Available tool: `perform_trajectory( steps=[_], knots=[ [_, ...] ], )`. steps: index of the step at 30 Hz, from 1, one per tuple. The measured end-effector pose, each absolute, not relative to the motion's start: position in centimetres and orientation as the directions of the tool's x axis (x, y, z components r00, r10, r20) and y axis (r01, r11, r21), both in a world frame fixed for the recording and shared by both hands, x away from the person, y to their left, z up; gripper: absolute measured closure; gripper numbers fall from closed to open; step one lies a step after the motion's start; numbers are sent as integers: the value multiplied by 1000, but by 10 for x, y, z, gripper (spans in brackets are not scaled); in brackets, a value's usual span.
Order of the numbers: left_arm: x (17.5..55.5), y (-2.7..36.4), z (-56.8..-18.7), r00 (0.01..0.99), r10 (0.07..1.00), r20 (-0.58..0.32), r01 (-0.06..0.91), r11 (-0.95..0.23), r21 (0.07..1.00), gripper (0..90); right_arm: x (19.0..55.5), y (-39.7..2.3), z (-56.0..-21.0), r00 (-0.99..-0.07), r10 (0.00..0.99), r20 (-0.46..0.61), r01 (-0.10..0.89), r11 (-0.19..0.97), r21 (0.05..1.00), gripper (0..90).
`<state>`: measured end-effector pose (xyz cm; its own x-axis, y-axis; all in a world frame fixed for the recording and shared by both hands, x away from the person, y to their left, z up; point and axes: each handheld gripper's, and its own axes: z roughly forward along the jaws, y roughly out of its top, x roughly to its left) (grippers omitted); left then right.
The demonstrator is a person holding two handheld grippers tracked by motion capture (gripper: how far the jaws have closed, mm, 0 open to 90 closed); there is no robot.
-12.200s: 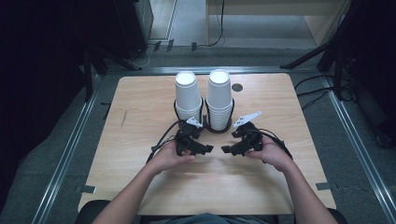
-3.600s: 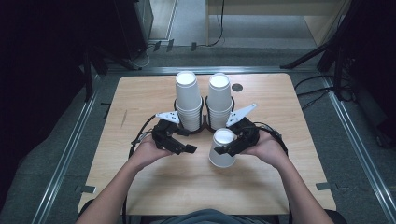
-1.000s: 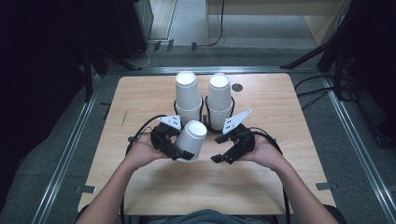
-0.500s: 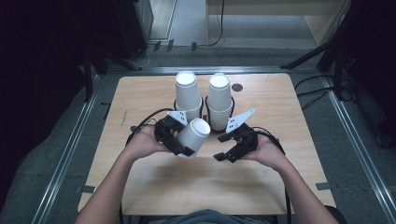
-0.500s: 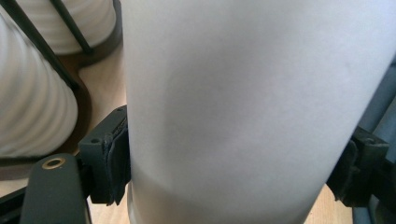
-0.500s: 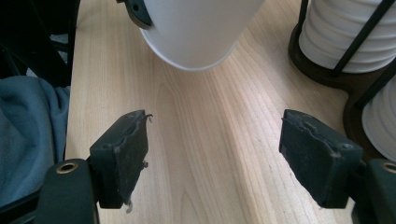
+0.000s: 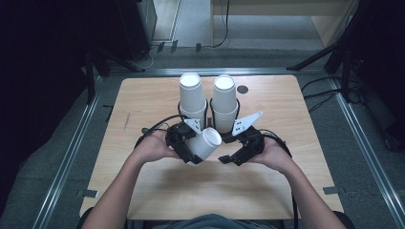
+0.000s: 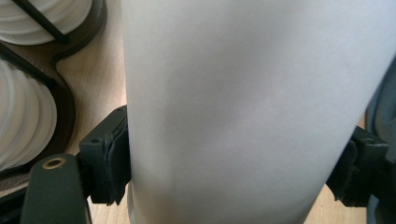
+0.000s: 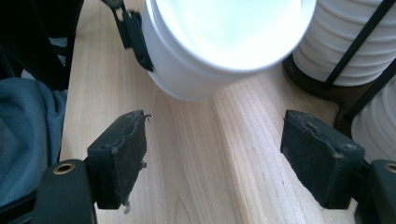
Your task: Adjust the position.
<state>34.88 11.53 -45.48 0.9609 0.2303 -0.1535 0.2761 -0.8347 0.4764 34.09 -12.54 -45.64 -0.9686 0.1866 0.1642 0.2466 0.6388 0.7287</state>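
A single white paper cup (image 7: 205, 144) hangs tilted above the table, its mouth turned toward the right hand. My left gripper (image 7: 193, 151) is shut on its wall; in the left gripper view both pads (image 8: 113, 158) press the cup's sides (image 8: 252, 102). My right gripper (image 7: 232, 157) stands just to the right of the cup. Its jaws have just been opening and only bare wood lies between them (image 9: 219, 158). The cup's mouth (image 9: 224, 32) hangs just beyond them.
Two tall stacks of white cups (image 7: 192, 95) (image 7: 225, 98) stand in a black wire holder (image 7: 208, 119) at the middle back of the wooden table (image 7: 286, 191), close behind both grippers. A small dark disc (image 7: 243, 89) sits near the far edge.
The left hand has carried the cup a little to the right, toward the stacks and the right gripper. The right hand has stayed put.
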Motion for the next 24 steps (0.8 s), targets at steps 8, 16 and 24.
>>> perform_trajectory(
  steps=[8,16,24],
  knots=[
    [346,98,-464,971,181,-156,233,-865,444,167,340,-120,-454,-974,175,146,225,639,735,191],
    [342,83,-471,978,126,-163,186,-883,430,165,338,-110,-457,-980,138,140,197,671,715,184],
    [338,79,-474,981,99,-165,161,-893,420,140,335,-104,-458,-983,101,153,179,707,684,234]
  ],
)
